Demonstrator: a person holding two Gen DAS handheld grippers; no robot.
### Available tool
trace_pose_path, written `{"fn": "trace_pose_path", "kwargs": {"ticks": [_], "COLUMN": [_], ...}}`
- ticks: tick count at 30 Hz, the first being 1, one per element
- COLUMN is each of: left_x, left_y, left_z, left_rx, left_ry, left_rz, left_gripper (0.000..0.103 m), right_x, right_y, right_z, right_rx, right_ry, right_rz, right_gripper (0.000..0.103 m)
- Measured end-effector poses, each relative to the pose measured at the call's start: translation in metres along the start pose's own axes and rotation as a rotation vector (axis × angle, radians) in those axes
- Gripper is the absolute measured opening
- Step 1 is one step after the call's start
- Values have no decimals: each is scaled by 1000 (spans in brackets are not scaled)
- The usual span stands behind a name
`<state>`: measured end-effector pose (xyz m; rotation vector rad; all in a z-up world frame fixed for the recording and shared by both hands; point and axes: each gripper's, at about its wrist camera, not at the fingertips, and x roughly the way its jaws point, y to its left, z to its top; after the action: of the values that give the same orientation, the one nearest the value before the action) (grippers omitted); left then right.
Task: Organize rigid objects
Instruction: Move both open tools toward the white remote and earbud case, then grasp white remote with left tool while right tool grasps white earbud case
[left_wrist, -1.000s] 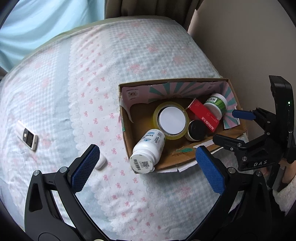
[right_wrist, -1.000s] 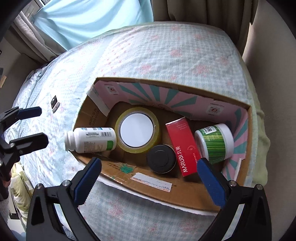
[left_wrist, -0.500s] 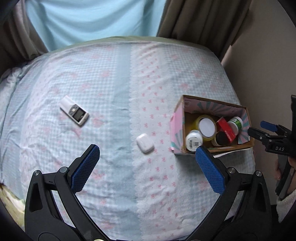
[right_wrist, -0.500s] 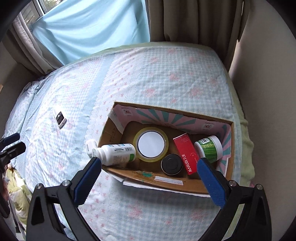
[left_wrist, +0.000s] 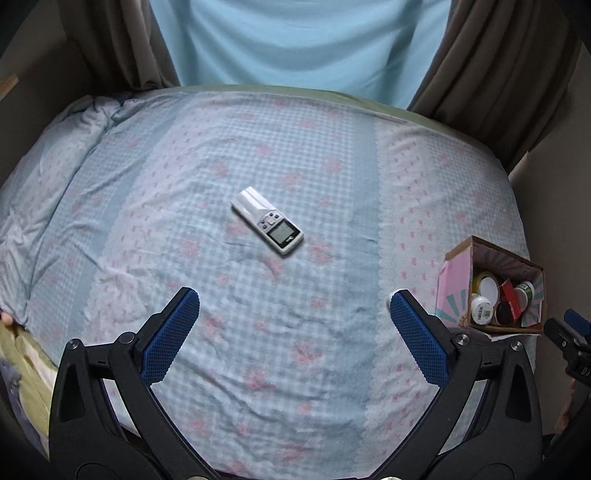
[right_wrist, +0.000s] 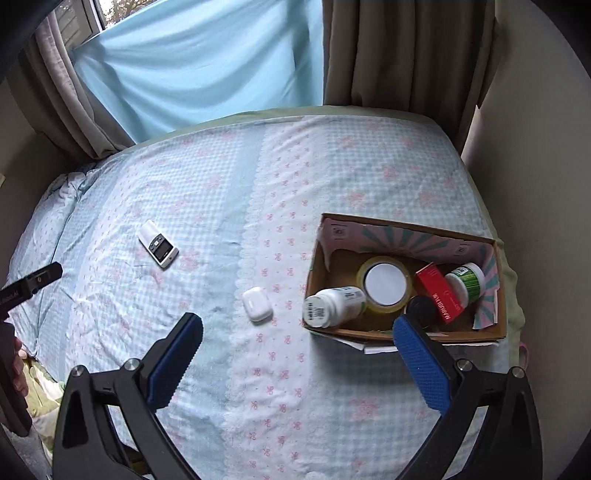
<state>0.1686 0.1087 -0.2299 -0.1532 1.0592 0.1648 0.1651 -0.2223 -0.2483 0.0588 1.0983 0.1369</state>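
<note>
A cardboard box (right_wrist: 406, 334) sits at the bed's right edge; it also shows in the left wrist view (left_wrist: 452, 273). It holds a white pill bottle (right_wrist: 332, 306) lying over its left wall, a tape roll (right_wrist: 384, 284), a red carton (right_wrist: 441, 295), a green jar (right_wrist: 465, 278) and a black lid (right_wrist: 421, 308). A white remote (left_wrist: 267, 225) lies mid-bed, also in the right wrist view (right_wrist: 159, 248). A white earbud case (right_wrist: 257, 304) lies left of the box. My left gripper (left_wrist: 293, 336) and right gripper (right_wrist: 297, 360) are both open and empty above the bed.
The bed has a blue-and-pink checked sheet (left_wrist: 258, 166). A blue curtain (right_wrist: 199, 62) and brown drapes (right_wrist: 402, 51) hang behind it. A beige wall (right_wrist: 535, 166) runs along the right side, close to the box.
Both grippers have pulled back from the box, and the left one has swung left. The remote now sits centred in the left wrist view. The pill bottle stays in the box.
</note>
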Motion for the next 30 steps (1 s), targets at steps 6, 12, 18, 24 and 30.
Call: {"fn": "trace_pose_path", "kwargs": {"ticks": [6, 12, 18, 24, 30], "left_x": [26, 79, 158, 244, 321], "left_y": [43, 56, 63, 65, 62], "left_z": [31, 60, 81, 95, 97], "left_rx": [-89, -184, -289, -367, -439], "left_ry": [32, 93, 184, 266, 341], "left_rz": [9, 22, 42, 73, 116], "left_gripper": [103, 103, 103, 103, 100], "right_x": [23, 69, 139, 205, 249], "right_y": [55, 89, 100, 103, 99], "right_z": [7, 22, 31, 21, 2], "right_rx": [-76, -219, -321, -394, -470], "right_ry": [32, 100, 222, 324, 397], "right_rz": [32, 43, 62, 42, -18], "right_gripper": [103, 103, 103, 102, 96]}}
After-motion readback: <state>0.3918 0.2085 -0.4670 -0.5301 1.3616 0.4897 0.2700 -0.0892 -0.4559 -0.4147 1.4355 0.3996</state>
